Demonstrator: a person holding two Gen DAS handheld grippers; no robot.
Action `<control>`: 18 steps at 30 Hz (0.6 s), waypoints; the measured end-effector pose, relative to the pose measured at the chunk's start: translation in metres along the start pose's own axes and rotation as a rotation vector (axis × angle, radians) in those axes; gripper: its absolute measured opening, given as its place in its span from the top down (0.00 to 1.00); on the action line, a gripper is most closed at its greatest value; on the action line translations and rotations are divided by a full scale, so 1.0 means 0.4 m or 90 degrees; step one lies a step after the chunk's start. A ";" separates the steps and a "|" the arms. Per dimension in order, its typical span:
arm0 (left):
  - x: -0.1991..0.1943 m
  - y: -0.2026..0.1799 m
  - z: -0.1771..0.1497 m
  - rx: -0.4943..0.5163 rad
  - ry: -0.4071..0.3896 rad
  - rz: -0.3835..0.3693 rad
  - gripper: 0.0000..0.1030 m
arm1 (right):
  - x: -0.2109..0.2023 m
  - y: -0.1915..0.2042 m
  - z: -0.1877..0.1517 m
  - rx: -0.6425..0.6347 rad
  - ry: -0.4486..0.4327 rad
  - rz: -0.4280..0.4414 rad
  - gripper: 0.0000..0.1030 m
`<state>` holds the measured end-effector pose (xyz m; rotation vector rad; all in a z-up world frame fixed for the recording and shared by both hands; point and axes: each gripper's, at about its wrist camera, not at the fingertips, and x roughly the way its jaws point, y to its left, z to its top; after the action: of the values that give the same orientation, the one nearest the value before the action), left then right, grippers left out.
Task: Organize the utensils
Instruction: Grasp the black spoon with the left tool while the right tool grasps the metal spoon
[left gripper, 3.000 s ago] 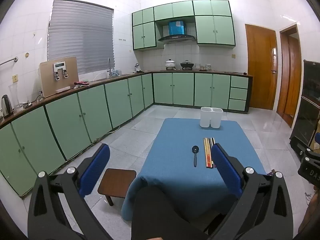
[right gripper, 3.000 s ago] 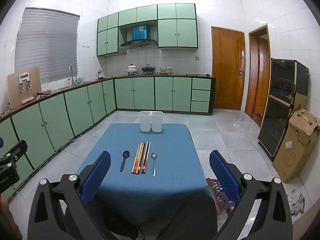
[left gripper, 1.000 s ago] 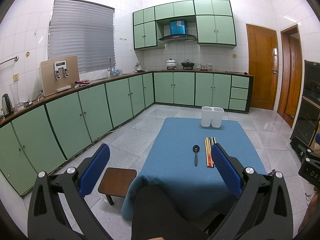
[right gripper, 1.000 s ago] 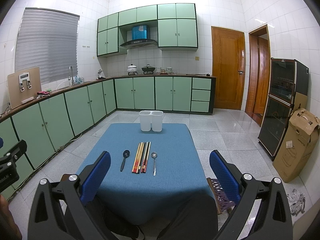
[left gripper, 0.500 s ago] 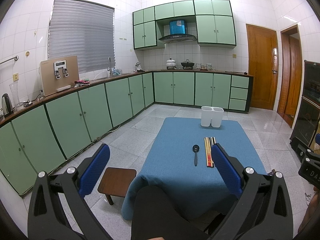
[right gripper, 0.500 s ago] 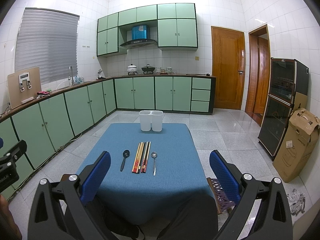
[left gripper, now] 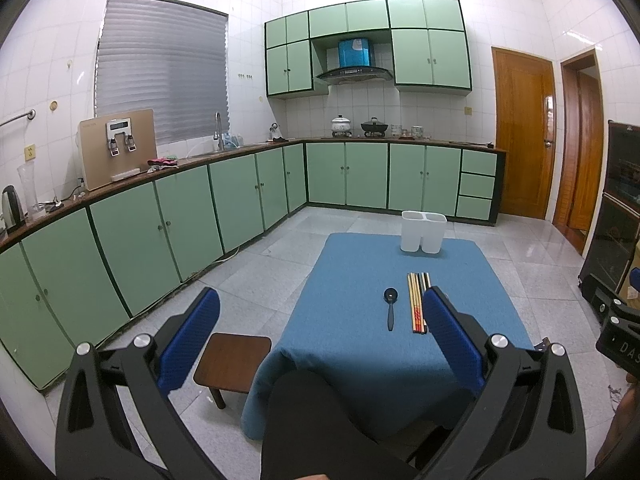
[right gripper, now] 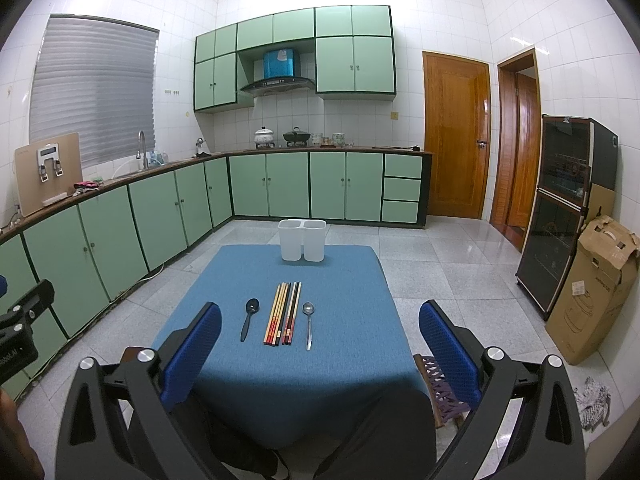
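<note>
A blue-clothed table holds a black spoon, a bundle of several chopsticks and a metal spoon side by side. A white two-compartment holder stands at the table's far edge. My right gripper is open and empty, held back from the table's near edge. My left gripper is open and empty, to the left of the table; in its view the black spoon, chopsticks and holder show. The metal spoon is hidden behind its right finger.
A small brown stool stands at the table's left. A woven stool is at its right. Green cabinets line the left and back walls. A cardboard box and a dark cabinet stand at the right.
</note>
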<state>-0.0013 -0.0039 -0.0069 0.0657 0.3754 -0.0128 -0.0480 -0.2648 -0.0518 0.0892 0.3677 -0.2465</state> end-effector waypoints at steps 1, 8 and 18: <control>0.001 -0.001 -0.003 0.001 0.001 -0.001 0.05 | 0.000 0.000 0.000 0.000 0.001 0.000 0.06; 0.071 -0.001 -0.045 -0.003 0.027 -0.034 0.05 | 0.035 0.000 -0.022 0.000 0.013 -0.006 0.06; 0.410 -0.044 -0.136 -0.003 0.200 -0.144 0.05 | 0.255 -0.028 -0.088 -0.010 0.107 -0.007 0.06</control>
<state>0.1310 -0.0181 -0.1185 0.0207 0.6949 -0.2276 0.0294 -0.2936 -0.1223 0.0924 0.5366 -0.2478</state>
